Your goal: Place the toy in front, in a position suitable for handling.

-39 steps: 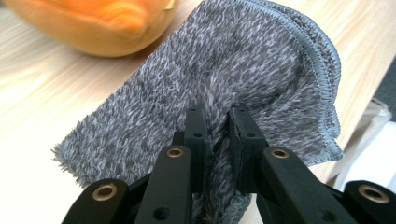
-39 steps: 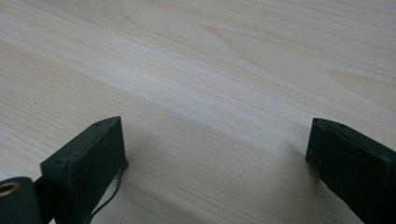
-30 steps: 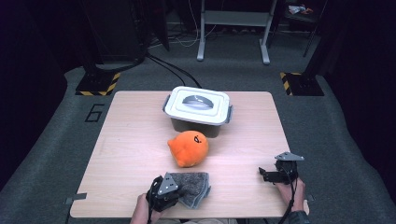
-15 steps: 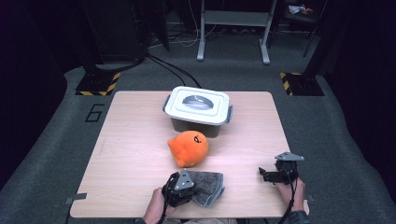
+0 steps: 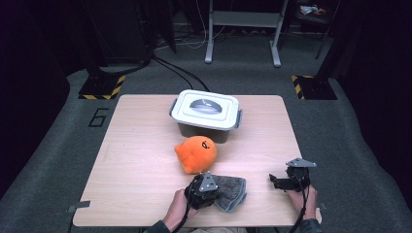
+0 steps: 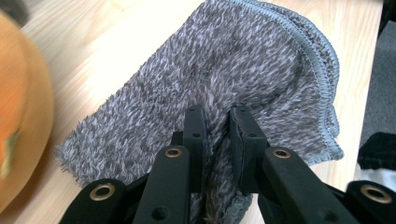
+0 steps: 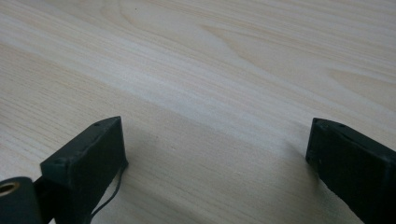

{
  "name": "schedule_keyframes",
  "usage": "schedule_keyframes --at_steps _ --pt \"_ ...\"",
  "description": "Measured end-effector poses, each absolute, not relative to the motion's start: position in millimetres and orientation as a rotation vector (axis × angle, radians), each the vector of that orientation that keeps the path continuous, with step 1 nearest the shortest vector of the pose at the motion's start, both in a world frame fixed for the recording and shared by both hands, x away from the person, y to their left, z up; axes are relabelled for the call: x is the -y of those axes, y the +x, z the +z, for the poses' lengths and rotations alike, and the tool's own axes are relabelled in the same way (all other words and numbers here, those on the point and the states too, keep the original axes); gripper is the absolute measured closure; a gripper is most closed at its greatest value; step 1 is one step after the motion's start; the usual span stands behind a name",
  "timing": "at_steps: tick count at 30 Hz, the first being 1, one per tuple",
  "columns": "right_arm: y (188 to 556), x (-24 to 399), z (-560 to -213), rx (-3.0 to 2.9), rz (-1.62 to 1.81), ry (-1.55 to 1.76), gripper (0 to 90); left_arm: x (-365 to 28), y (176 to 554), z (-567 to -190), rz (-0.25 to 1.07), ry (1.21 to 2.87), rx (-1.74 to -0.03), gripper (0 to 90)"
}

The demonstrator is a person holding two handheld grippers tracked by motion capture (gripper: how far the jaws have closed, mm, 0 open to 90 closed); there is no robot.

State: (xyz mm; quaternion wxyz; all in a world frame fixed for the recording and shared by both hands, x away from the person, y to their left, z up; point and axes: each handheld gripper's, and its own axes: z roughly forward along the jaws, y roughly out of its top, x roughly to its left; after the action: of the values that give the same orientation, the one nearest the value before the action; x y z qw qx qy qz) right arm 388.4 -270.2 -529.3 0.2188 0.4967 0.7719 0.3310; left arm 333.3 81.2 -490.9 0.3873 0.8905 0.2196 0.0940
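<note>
dragged rightward, left gripper [image 6: 215, 122] pinches grey cloth [image 6: 243, 79] lengthwise; right gripper [image 7: 215, 140] gapes.

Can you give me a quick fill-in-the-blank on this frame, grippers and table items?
1. The left gripper is shut on the grey ____.
2. The right gripper has its jaws ____ over bare table.
3. The plush toy is ____ in colour.
4. The white box has its lid ____.

Missing words: cloth; open; orange; on
</note>
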Motion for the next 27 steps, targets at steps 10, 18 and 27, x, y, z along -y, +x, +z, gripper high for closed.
schedule_keyframes --at_steps 10,18,27 --pt "388.3 270.1 -529.2 -2.132 0.915 1.384 4.0 -47.7 355.0 -493.5 0.246 2.286 -0.557 77.1" --pt "388.2 270.2 -529.2 -2.134 0.914 1.379 4.0 -30.7 366.3 -500.1 0.223 2.335 -0.547 68.8" --pt "388.3 270.3 -529.3 -2.134 0.914 1.376 4.0 -28.0 359.8 -501.1 0.237 2.366 -0.534 28.9"
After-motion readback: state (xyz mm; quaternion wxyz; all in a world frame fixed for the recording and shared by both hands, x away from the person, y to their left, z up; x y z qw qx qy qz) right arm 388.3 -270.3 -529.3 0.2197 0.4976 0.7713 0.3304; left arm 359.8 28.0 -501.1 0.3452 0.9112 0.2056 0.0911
